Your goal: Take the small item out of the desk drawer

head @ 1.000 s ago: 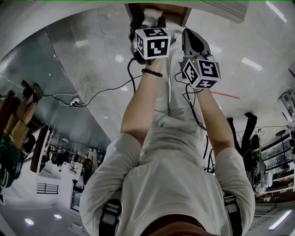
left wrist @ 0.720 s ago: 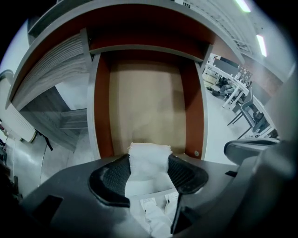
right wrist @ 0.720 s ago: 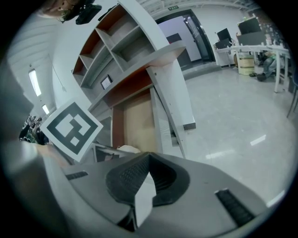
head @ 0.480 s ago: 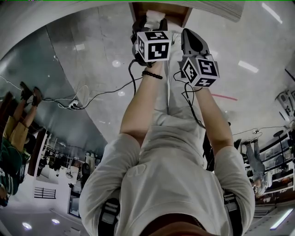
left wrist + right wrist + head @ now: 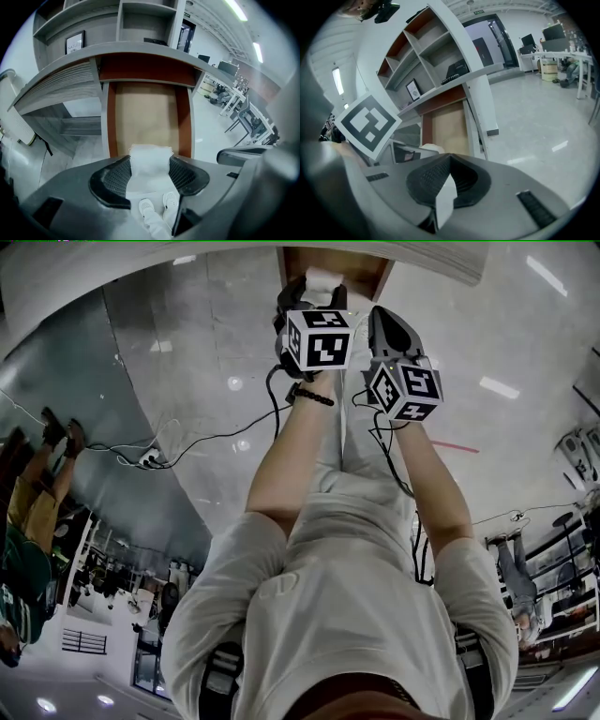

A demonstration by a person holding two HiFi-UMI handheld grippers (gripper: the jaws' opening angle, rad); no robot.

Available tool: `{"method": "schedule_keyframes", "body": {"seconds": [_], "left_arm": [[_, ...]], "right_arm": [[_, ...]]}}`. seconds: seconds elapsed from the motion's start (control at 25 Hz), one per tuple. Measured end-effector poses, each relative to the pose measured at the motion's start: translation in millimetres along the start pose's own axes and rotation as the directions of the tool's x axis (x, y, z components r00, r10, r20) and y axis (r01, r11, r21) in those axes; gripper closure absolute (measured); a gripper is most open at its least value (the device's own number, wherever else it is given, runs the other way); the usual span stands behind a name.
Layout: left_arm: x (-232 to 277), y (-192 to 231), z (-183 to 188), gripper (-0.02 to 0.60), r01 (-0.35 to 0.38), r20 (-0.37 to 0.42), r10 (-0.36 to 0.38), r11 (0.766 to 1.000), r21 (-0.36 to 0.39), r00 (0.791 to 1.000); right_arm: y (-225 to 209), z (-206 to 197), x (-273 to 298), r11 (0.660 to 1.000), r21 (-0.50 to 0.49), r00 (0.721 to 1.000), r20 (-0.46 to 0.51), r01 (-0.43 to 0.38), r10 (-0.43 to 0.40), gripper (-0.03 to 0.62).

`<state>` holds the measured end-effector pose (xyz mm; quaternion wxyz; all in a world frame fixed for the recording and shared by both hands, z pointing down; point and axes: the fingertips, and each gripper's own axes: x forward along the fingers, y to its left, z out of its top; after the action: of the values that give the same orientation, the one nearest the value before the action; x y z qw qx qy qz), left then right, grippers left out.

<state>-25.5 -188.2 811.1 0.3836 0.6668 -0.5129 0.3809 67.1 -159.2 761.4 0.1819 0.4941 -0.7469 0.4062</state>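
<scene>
Item (image 5: pixel 150 155) looks soft and light to me, pinched mid-body between jaws of my left gripper (image 5: pixel 150 169); right gripper (image 5: pixel 449 164) jaws closed, empty.

Bright, even indoor light comes from long ceiling strips (image 5: pixel 238 9). The glossy floor (image 5: pixel 525 427) mirrors them as pale streaks. The open drawer (image 5: pixel 147 117) is evenly lit, shaded only under the bench (image 5: pixel 140 49). Every view bulges fisheye-style; both gripper views have black corners and blurred foregrounds.
</scene>
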Motion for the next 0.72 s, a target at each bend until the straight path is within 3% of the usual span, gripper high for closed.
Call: {"method": "schedule_keyframes", "body": {"seconds": [0.72], "left_arm": [[-63,-1,29,0.328,0.024,0.063,-0.025,1.000,0.007,0.998]], "right_arm": [[20,43,-42,0.999,-0.024,0.997,0.066,0.033,-0.032,0.595]]}}
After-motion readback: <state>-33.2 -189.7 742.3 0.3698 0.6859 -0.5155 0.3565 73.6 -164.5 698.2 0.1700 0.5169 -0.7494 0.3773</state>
